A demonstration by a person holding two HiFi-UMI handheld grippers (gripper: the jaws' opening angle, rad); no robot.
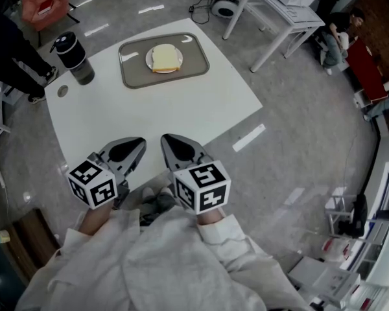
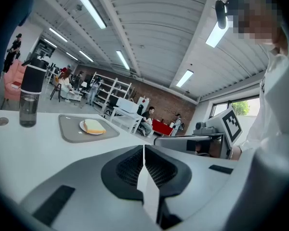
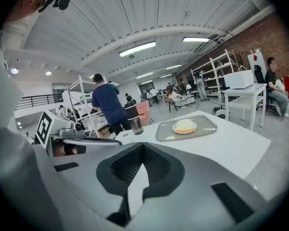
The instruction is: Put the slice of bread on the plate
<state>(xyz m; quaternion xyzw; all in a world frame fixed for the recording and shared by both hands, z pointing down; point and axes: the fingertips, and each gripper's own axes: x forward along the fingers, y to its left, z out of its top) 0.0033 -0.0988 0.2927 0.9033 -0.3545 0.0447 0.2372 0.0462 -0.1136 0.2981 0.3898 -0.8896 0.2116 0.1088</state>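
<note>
A: Left gripper view first: report finger state.

B: Closed tip to tip on the left gripper (image 2: 144, 147), with nothing gripped. Same reading in the right gripper view for the right gripper (image 3: 143, 145): shut pad to pad, empty.

A: Locate both units from the head view.

B: Held side by side at the near edge of the white table (image 1: 149, 118), with tips angled toward each other but apart, just ahead of the person's pale sleeves (image 1: 223, 232).

A: Locate the slice of bread (image 1: 165, 57).

B: Already lying flat on the small white plate (image 1: 148, 61), well apart from both grippers. Find that plate inside the grey tray (image 1: 133, 73), near the far edge of the table.

A: List anything else on the surface.

B: Note a dark lidded bottle (image 1: 73, 57), upright at the far left corner, beside the tray but not touching. Beyond, to the right, note a second white table (image 1: 279, 8).
</note>
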